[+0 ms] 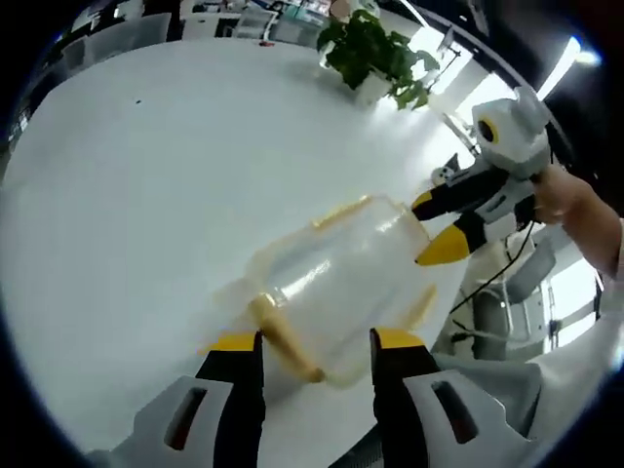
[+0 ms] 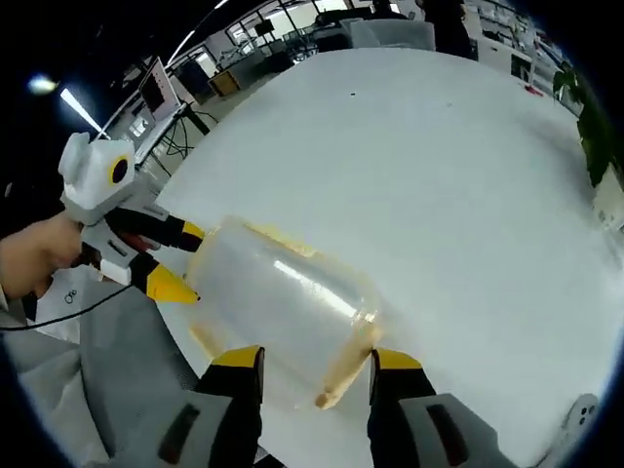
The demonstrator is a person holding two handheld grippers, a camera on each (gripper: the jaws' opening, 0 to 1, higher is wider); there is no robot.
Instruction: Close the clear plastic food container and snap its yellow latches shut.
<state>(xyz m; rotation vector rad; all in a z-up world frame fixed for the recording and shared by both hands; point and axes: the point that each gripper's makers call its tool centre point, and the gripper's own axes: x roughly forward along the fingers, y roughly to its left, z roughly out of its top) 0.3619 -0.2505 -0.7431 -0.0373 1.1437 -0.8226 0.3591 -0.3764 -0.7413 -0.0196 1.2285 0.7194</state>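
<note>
Jaws of the left gripper (image 1: 314,353) stand spread and empty, straddling one short end of the clear container (image 1: 336,292), where a yellow latch (image 1: 283,336) lies loose between them. Jaws of the right gripper (image 2: 314,372) are likewise parted, at the opposite end, over another latch (image 2: 343,375). So the container's long axis runs straight from one gripper to the other, each equally close to its own end. It sits near the counter's (image 1: 175,175) edge closest to the person, with a potted plant (image 1: 375,54) at the far side.
</note>
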